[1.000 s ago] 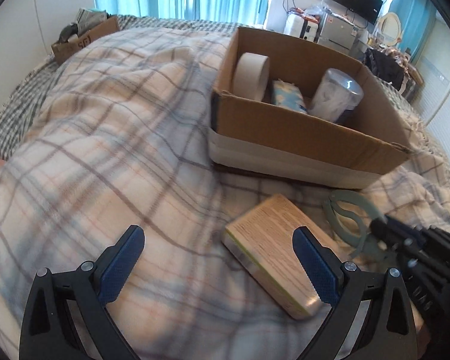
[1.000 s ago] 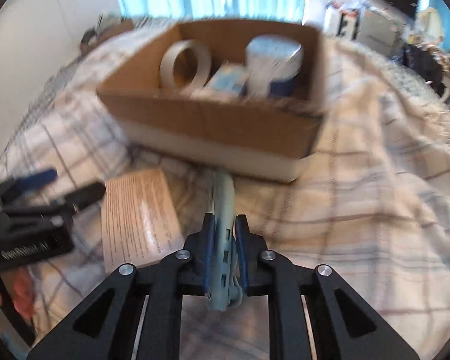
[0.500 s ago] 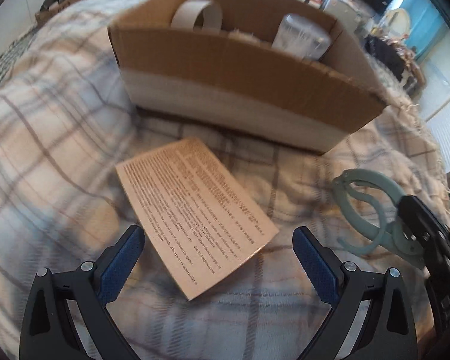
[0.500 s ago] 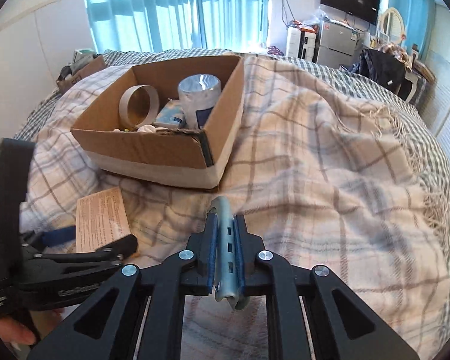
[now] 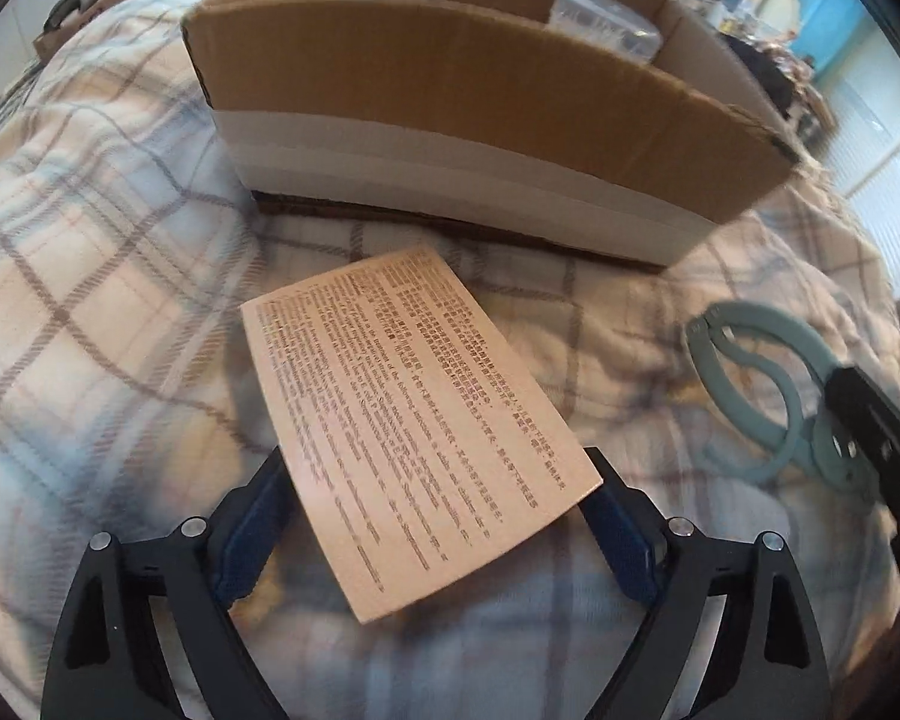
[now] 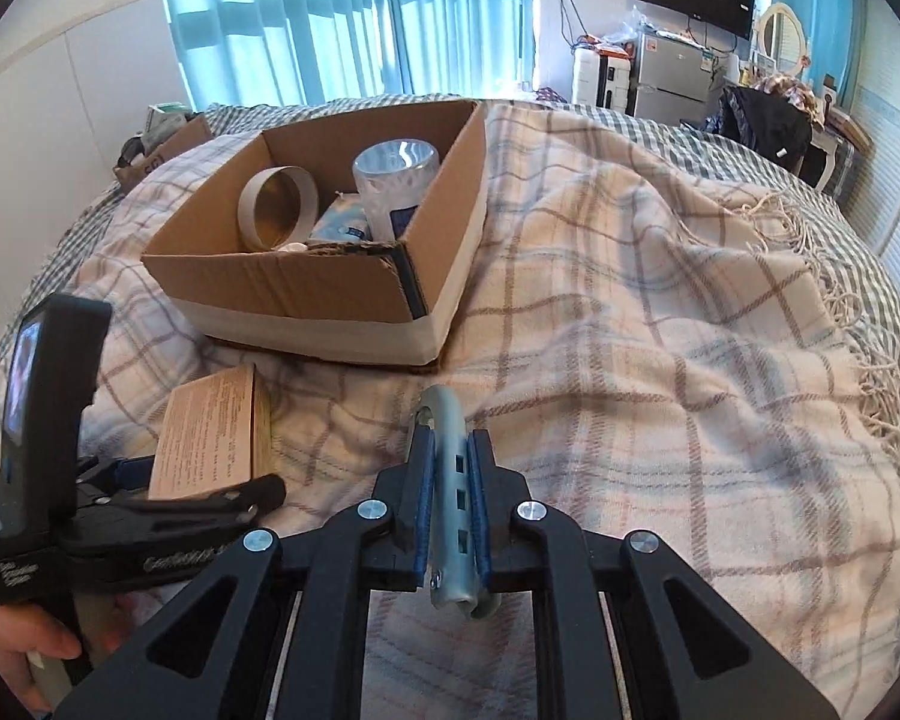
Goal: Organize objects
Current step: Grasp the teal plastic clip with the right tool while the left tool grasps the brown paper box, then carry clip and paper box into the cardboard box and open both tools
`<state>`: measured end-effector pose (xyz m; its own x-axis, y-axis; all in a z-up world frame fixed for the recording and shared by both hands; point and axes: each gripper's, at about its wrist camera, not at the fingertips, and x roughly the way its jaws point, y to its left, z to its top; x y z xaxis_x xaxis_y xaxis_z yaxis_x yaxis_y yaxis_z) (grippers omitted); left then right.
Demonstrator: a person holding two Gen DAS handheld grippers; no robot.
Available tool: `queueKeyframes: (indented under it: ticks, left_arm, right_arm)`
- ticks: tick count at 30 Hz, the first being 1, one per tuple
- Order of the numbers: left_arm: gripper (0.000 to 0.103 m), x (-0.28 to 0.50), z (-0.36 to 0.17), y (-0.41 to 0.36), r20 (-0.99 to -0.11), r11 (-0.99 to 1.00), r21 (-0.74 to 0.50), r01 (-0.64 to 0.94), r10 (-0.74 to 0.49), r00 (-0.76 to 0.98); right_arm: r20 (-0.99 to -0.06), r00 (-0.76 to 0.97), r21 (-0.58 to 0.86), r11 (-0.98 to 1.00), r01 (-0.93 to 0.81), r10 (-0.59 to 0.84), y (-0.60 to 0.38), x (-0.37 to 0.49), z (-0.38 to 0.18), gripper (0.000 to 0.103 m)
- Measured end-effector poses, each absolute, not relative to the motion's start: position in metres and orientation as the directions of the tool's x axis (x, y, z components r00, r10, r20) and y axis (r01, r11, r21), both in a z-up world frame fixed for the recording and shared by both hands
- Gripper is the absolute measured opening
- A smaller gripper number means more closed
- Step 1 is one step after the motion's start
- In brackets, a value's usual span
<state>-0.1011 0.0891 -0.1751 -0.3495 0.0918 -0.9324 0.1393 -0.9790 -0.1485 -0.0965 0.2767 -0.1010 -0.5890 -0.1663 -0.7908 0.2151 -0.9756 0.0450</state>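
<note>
Printed box (image 5: 414, 420) now sits between closing left gripper (image 5: 438, 516); right gripper (image 6: 450, 480) stays clamping clip (image 6: 450, 516).

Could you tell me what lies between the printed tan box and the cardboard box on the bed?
Only bare plaid blanket separates the tan box from the cardboard box, seen in the left wrist view.

bed (image 6: 660, 324), plaid blanket | cardboard box (image 6: 282, 288) far left | tan printed carton (image 6: 210, 438) near left

Tan printed carton (image 5: 414, 420), grey-green clip (image 5: 762, 396), plaid blanket (image 5: 90, 276).
</note>
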Motion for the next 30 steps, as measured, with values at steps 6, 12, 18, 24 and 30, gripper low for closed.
queueKeyframes:
  ticks: [6, 12, 18, 24, 30]
  left_arm:
    - [0.089, -0.077, -0.147, 0.077, -0.902, -0.978, -0.199, 0.062, 0.158, -0.402]
    - [0.086, -0.064, -0.116, 0.053, -0.853, -0.968, -0.25, -0.006, 0.223, -0.471]
    - [0.084, -0.062, -0.077, 0.04, -0.795, -0.955, -0.292, -0.044, 0.268, -0.544]
    - [0.084, -0.072, -0.039, 0.016, -0.739, -0.934, -0.353, -0.048, 0.31, -0.598]
    - [0.084, -0.103, 0.0, 0.006, -0.695, -0.941, -0.332, -0.064, 0.29, -0.658]
  right_arm:
    - [-0.767, -0.626, 0.017, -0.98, 0.198, -0.139, 0.271, -0.087, -0.077, 0.009]
    - [-0.742, -0.66, -0.022, -0.979, 0.201, -0.119, 0.25, -0.071, -0.047, 0.009]
    - [-0.694, -0.713, -0.087, -0.971, 0.222, -0.101, 0.223, -0.055, -0.005, 0.009]
    - [-0.648, -0.755, -0.133, -0.962, 0.24, -0.099, 0.2, -0.059, 0.036, 0.009]
    - [-0.606, -0.782, -0.099, -0.962, 0.254, -0.144, 0.193, -0.086, 0.067, 0.009]
